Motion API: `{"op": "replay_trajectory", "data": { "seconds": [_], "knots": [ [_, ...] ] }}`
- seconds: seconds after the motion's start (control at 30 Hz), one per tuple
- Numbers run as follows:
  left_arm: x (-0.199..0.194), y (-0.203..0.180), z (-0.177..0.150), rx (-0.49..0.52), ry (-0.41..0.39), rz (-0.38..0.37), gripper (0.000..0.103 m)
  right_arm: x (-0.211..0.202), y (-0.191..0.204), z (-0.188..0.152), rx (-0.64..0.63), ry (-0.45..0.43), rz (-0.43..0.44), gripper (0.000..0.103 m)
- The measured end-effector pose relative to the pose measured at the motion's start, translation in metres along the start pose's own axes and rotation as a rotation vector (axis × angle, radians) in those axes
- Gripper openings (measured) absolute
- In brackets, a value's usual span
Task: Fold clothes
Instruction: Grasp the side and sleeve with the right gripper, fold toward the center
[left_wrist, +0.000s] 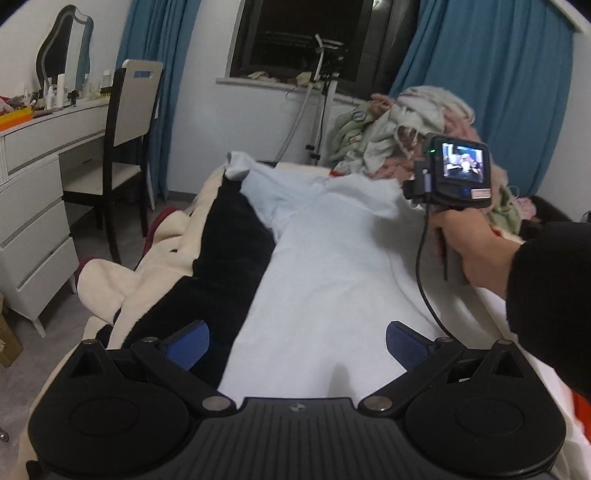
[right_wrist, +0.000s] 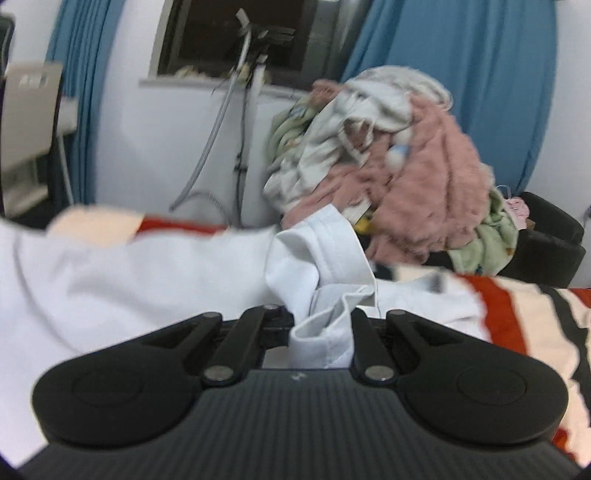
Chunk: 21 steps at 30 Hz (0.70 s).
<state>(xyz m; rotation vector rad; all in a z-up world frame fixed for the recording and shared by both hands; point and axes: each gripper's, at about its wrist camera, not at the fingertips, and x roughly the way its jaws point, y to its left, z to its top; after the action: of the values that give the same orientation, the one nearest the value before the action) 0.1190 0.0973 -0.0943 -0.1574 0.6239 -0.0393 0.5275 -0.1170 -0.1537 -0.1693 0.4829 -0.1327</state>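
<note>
On the bed (left_wrist: 491, 306), lengthwise in front of you, lies the pale blue-white garment (left_wrist: 332, 266), its body spread flat down the middle and one sleeve reaching toward the far left corner. Your left hand-held gripper (left_wrist: 297, 341) hovers over the near end of that garment with its two blue-padded fingers (left_wrist: 192, 341) spread wide apart, nothing between them; the left pad sits above the edge of a black fleece piece (left_wrist: 225, 266) that runs alongside the garment, touching its left edge. Beyond that, a cream blanket (left_wrist: 110, 280) hangs off the bed's left side. Your right hand (left_wrist: 465, 247) grips the other tool at the garment's far right shoulder. From the right wrist camera, your right hand-held gripper (right_wrist: 321, 325) has its fingers drawn together and pinched on a bunched fold of the pale garment (right_wrist: 147, 273), the cloth gathered up between the linkages and the fingertips themselves hidden by it. Under the garment on that side shows a bedcover striped in red, cream and black (right_wrist: 524, 310). At the head of the bed, near the pinched shoulder, rises a heap of unfolded laundry (right_wrist: 406, 162), pink fleece with grey-white and green pieces. Blue curtains (left_wrist: 491, 81) flank a dark window (left_wrist: 299, 33), and a white dresser (left_wrist: 33, 177) with a chair (left_wrist: 125, 136) stands to your left.
</note>
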Motion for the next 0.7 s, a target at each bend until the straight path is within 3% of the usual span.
{"op": "replay_trajectory", "data": {
  "seconds": [0.17, 0.23, 0.3, 0.37, 0.53, 0.7],
  "knots": [
    [0.024, 0.006, 0.000, -0.013, 0.019, -0.015, 0.103, 0.026, 0.002, -0.011, 0.050, 0.070, 0.021, 0.014],
    [0.034, 0.009, 0.000, -0.022, 0.037, -0.014, 0.103, 0.024, -0.002, -0.009, 0.082, 0.080, 0.060, 0.031],
    [0.039, 0.009, 0.001, -0.027, 0.045, -0.023, 0.103, 0.016, -0.008, -0.006, 0.117, 0.087, 0.106, 0.070],
    [0.034, 0.005, -0.001, -0.010, 0.039, -0.029, 0.103, 0.004, -0.014, -0.002, 0.149, 0.081, 0.149, 0.079],
    [0.016, -0.007, -0.005, 0.039, 0.019, -0.045, 0.103, -0.064, -0.029, 0.012, 0.181, 0.012, 0.230, 0.079],
    [-0.002, -0.020, -0.009, 0.089, -0.001, -0.061, 0.103, -0.162, -0.056, 0.014, 0.212, -0.048, 0.278, 0.079]
  ]
}}
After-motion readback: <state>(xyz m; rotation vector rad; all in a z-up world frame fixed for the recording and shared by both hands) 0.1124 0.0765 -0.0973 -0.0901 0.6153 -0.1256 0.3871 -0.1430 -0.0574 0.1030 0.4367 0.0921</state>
